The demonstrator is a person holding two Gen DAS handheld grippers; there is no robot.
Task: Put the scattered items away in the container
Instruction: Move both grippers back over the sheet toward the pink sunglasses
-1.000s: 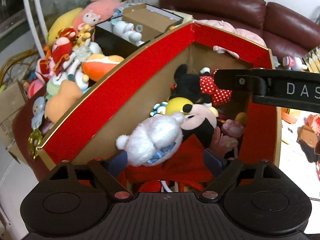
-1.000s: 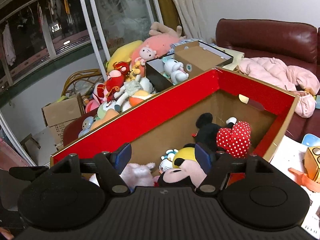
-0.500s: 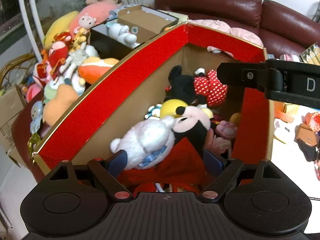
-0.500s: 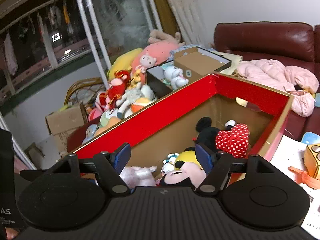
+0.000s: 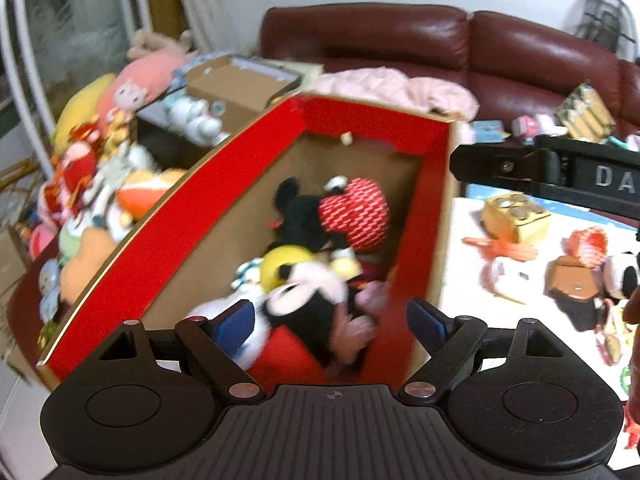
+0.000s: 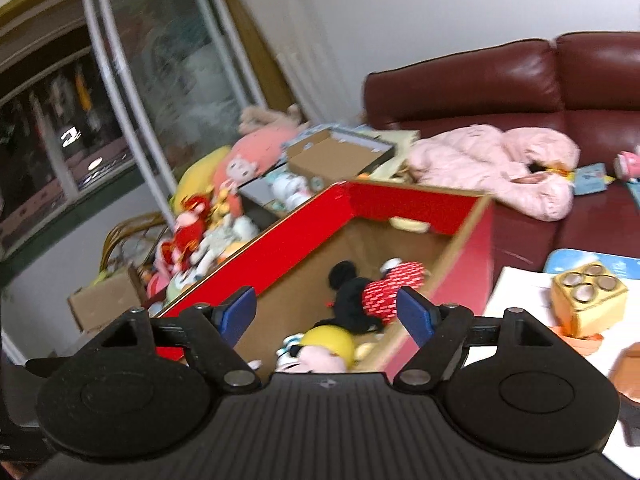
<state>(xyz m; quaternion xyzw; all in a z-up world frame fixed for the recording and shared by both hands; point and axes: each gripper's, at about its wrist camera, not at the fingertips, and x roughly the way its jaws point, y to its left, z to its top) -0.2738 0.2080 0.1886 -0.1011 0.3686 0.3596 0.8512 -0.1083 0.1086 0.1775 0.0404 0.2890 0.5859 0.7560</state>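
Observation:
A red cardboard box (image 5: 244, 168) (image 6: 280, 248) holds several plush toys: a black mouse plush with a red dotted bow (image 5: 352, 208) (image 6: 384, 292), a yellow toy (image 5: 284, 264) and a white plush (image 5: 260, 328). My left gripper (image 5: 332, 320) hangs open above the box's near end, nothing between its blue pads. My right gripper (image 6: 328, 312) is above the box too, its jaws opening and empty; its black arm (image 5: 560, 172) shows at the right of the left wrist view. Scattered toys (image 5: 576, 280) and a yellow block (image 5: 516, 216) (image 6: 586, 300) lie on the white surface to the right.
A pile of plush toys (image 5: 100, 184) and an open brown carton (image 5: 240, 84) stand left of the box. A dark red sofa (image 5: 440, 48) with a pink jacket (image 6: 500, 168) is behind. A glass door (image 6: 140, 92) is at the far left.
Both grippers have swung rightwards, so the box has slid left in both views and the white surface with scattered toys has come into sight. The right gripper's jaws have widened slightly.

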